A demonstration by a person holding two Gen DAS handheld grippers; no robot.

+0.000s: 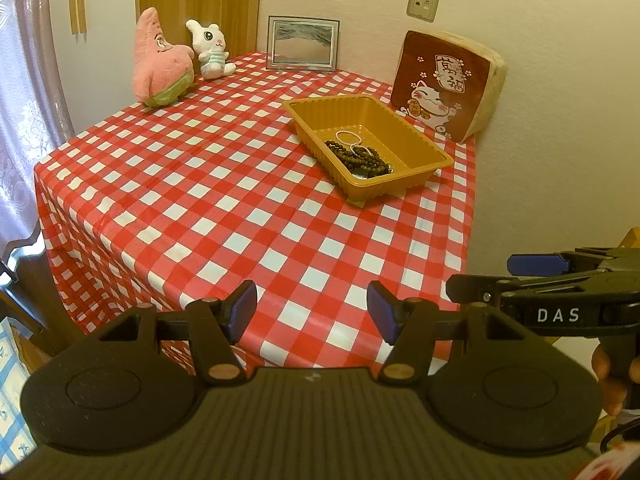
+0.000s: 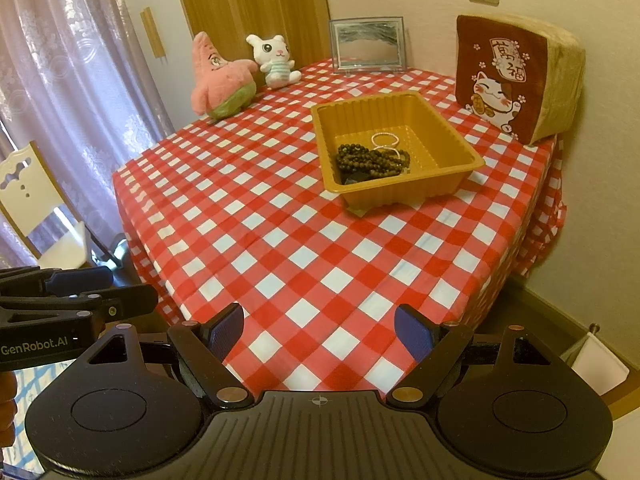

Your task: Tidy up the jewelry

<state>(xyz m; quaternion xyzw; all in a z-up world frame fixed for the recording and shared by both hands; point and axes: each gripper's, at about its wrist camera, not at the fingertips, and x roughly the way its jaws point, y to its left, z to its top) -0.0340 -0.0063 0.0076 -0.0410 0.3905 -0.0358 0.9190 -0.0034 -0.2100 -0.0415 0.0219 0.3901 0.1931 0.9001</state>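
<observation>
While both grippers hang above the near edge of the checked tablecloth (image 2: 304, 248), the left gripper (image 1: 312, 312) and the right gripper (image 2: 319, 330) each stand with jaws spread, grasping nothing. Well ahead, the yellow ribbed tray (image 2: 440, 120) sits toward the far right of the table, its long axis running away from the cameras toward the wall. Inside it lie a heaped strand of dark brown beads (image 2: 370, 160) and a thin pale bracelet (image 2: 385, 139) touching them.
</observation>
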